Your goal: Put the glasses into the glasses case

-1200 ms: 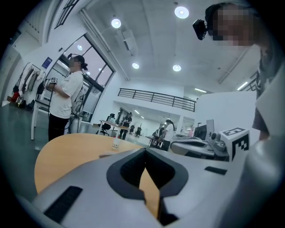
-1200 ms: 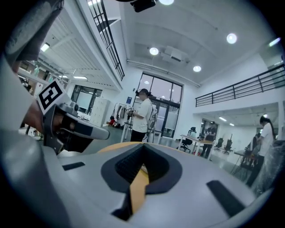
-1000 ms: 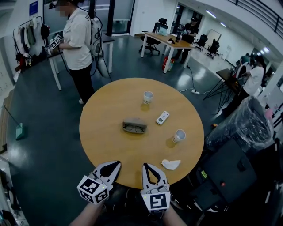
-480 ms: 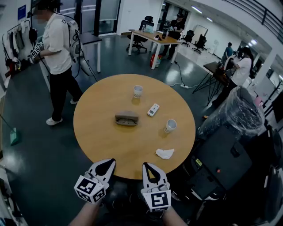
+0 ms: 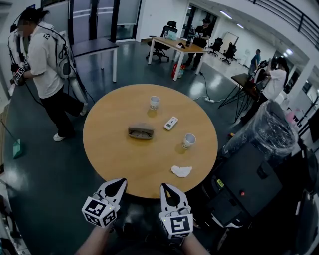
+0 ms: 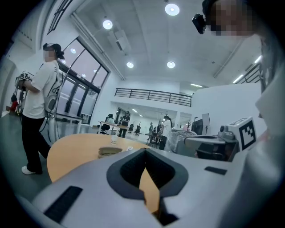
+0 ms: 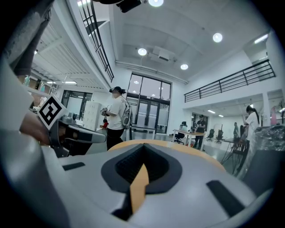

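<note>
The round table (image 5: 124, 164) is light tan wood, and the floor (image 5: 45, 174) is dark blue-grey. The glasses case (image 5: 140, 131) is grey-brown. The far cup (image 5: 155, 102), near cup (image 5: 188, 141), remote (image 5: 171, 123) and tissue (image 5: 181, 171) are white. The left gripper (image 5: 121, 181) and right gripper (image 5: 164, 186) are pale grey, with black-and-white square markers (image 5: 99, 213).

I am looking down over a round wooden table (image 5: 149, 164) that is standing on a dark, glossy floor (image 5: 45, 169). Behind it a grey table (image 5: 97, 47) is sitting before tall glass doors (image 5: 99, 17). A long desk (image 5: 175, 45) with black office chairs (image 5: 171, 26) is filling the far end under a white wall (image 5: 154, 15). Round ceiling lights (image 6: 172, 9) are shining overhead, and a railing (image 6: 151, 94) is running along an upper level. To my right a bin (image 5: 271, 134) lined with clear plastic is standing beside a black cart (image 5: 244, 184). A person (image 5: 45, 69) is standing at the left.
</note>
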Demonstrator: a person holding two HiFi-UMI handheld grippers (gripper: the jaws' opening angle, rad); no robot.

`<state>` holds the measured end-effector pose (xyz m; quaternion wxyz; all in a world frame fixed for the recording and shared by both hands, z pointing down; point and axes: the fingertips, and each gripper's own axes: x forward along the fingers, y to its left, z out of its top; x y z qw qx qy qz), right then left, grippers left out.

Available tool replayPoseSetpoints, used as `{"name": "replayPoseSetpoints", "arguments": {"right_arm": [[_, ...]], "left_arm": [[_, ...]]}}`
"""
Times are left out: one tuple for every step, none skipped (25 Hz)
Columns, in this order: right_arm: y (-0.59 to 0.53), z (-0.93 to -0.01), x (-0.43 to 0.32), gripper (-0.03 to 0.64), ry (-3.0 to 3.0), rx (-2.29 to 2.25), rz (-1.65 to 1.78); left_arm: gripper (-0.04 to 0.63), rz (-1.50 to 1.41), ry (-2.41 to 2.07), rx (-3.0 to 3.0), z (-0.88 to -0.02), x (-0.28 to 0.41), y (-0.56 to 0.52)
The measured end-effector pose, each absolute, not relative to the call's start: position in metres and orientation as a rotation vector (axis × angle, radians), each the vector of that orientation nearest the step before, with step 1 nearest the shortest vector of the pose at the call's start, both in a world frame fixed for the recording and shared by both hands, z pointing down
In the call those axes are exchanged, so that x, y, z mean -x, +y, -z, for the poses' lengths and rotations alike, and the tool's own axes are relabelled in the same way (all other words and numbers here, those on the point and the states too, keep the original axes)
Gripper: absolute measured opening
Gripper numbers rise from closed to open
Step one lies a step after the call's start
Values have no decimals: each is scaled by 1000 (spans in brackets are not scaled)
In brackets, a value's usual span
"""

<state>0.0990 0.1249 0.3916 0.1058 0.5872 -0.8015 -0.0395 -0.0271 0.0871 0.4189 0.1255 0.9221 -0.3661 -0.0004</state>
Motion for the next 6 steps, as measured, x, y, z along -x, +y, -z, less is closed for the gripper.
{"name": "replayPoseSetpoints", "arguments": {"right_arm": [[129, -391, -102, -14, -2368, -1729, 111], [134, -391, -105, -14, -2372, -1726, 109], [137, -391, -108, -14, -2375, -1721, 107], [141, -391, -111, -14, -2376, -1716, 104], [145, -392, -115, -14, -2377, -1710, 100], [148, -393, -118, -14, -2377, -1705, 97]], "left_arm": [[6, 1, -1074, -2686, -417, 24, 90], [6, 4, -1079, -2686, -415, 21, 94], [6, 8, -1081, -2687, -414, 17, 97], [6, 11, -1081, -2688, -413, 12, 101], [6, 15, -1079, -2690, -411, 8, 104], [6, 18, -1076, -2692, -411, 3, 108]]}}
